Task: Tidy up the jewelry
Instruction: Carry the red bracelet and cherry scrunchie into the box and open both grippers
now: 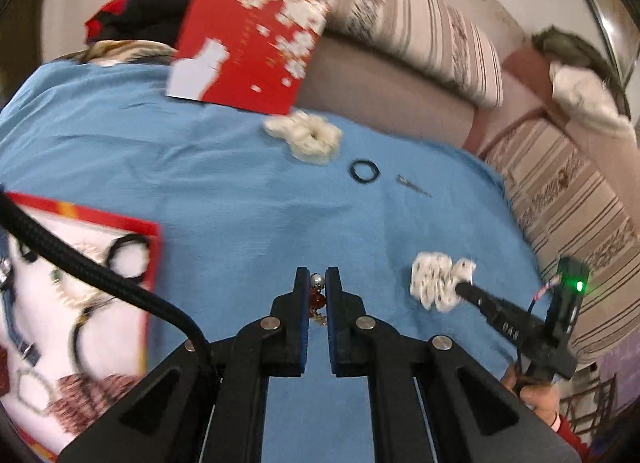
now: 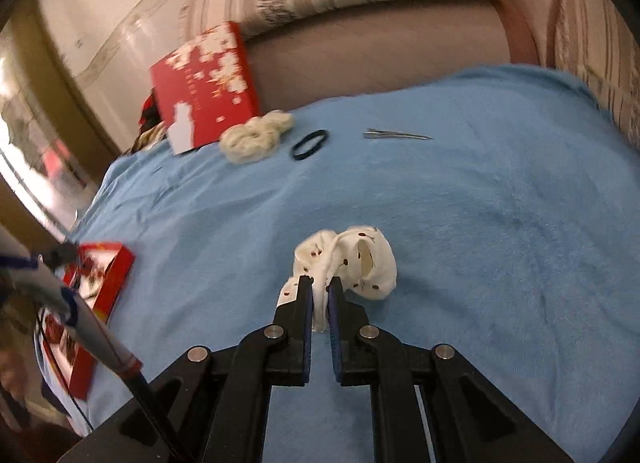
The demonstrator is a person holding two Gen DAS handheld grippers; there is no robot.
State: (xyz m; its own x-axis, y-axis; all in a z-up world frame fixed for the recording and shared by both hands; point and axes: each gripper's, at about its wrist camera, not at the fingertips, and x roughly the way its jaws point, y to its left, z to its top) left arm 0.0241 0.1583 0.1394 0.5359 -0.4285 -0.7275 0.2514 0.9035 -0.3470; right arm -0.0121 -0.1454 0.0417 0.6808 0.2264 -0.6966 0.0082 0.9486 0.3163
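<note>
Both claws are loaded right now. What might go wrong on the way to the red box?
1. The left claw pinches the small beaded earring with a pearl and amber beads near its tip only; it may slip out.
2. The white dotted fabric scrunchie hangs loosely from the right claw and could snag on the blue cloth.

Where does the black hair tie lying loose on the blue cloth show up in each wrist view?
Left wrist view: the black hair tie lies right of centre in the upper half, between the cream scrunchie and a metal hair clip.
Right wrist view: the black hair tie lies left of centre in the upper half.
Shared landmark: the cream scrunchie, just left of it in both.
</note>
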